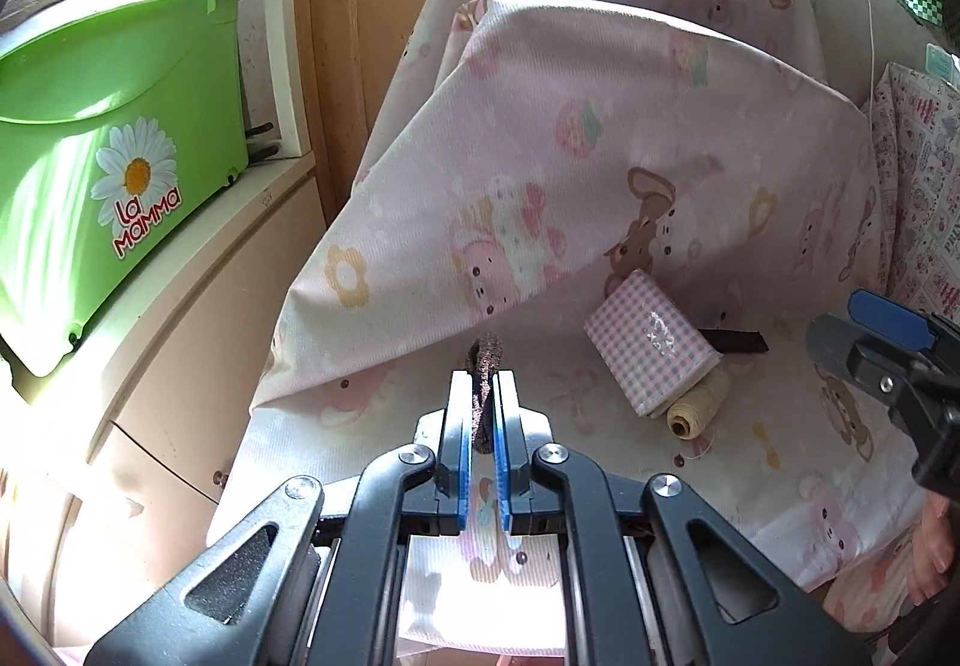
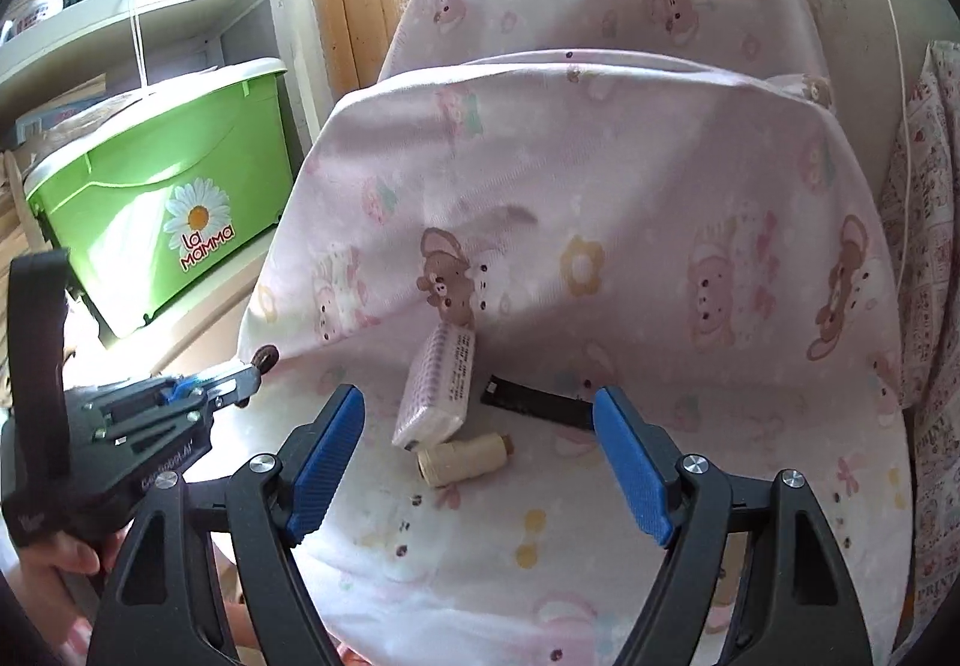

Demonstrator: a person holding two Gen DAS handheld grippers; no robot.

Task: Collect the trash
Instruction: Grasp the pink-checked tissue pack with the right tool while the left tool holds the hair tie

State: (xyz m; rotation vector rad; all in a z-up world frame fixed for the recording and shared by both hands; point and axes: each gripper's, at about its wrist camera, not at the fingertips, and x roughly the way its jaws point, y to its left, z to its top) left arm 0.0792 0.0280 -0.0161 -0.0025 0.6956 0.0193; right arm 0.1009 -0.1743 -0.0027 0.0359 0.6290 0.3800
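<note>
My left gripper (image 1: 483, 387) is shut on a small dark brown ring-shaped scrap (image 1: 483, 360), held just above the pink bear-print sheet (image 1: 540, 198). It shows in the right wrist view (image 2: 255, 366) at the left with the scrap (image 2: 266, 356) at its tip. My right gripper (image 2: 480, 408) is open and empty, hovering over a pink checked tissue pack (image 2: 438, 387), a cream thread spool (image 2: 459, 459) and a black flat strip (image 2: 534, 399). The same pack (image 1: 651, 345), spool (image 1: 696, 408) and strip (image 1: 735, 340) lie right of my left gripper.
A green "La Mamma" tub (image 1: 114, 144) stands on a cream cabinet (image 1: 198, 318) at the left; it also shows in the right wrist view (image 2: 174, 198). A pillow under the sheet rises behind the items. A wooden door (image 1: 360, 36) is behind. Patterned fabric (image 1: 924, 174) lies at the right.
</note>
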